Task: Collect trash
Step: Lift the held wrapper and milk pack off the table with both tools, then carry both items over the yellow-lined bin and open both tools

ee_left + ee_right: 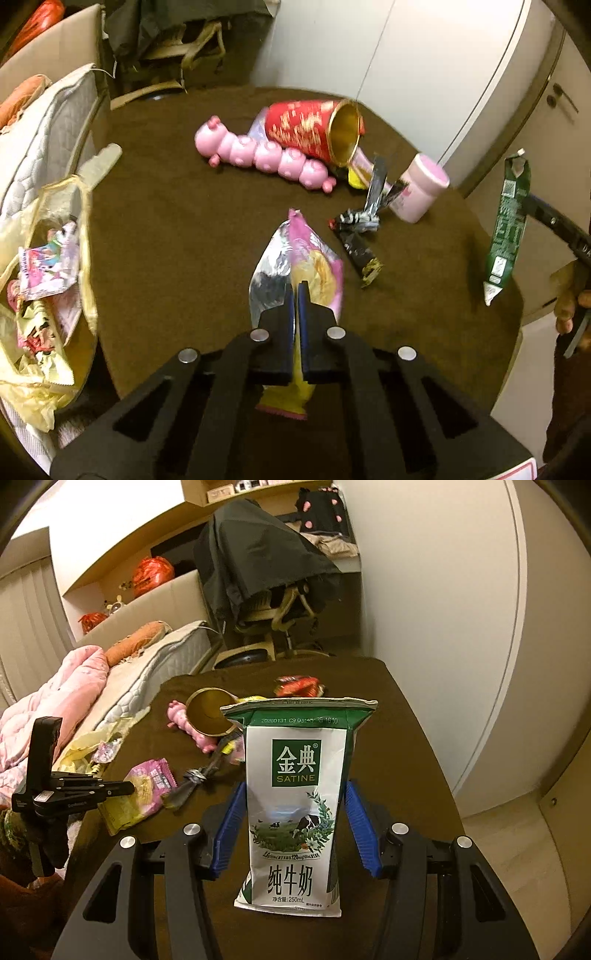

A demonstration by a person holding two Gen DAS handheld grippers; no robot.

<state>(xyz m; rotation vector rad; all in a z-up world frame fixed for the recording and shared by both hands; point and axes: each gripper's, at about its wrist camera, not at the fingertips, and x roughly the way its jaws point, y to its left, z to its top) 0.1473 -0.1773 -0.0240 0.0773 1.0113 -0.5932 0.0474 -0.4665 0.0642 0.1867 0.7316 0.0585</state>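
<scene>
The left gripper [294,291] has its jaws clenched on a pink and yellow snack wrapper [314,258], whose crumpled foil end sticks out ahead of the fingertips while its yellow end hangs behind them, over the brown table [166,240]; ahead of these jaws and to their right lie dark wrappers [356,236], with a pink caterpillar toy [258,153], a red tin [314,127] and a pink bottle [421,188] farther ahead; to their left, beside the table edge, a yellow bag [37,295] holds collected wrappers.

The right gripper [295,805] grasps a green and white milk carton [295,805] upright between its blue pads [360,823], which press its sides; the carton is lifted clear of the table.
</scene>
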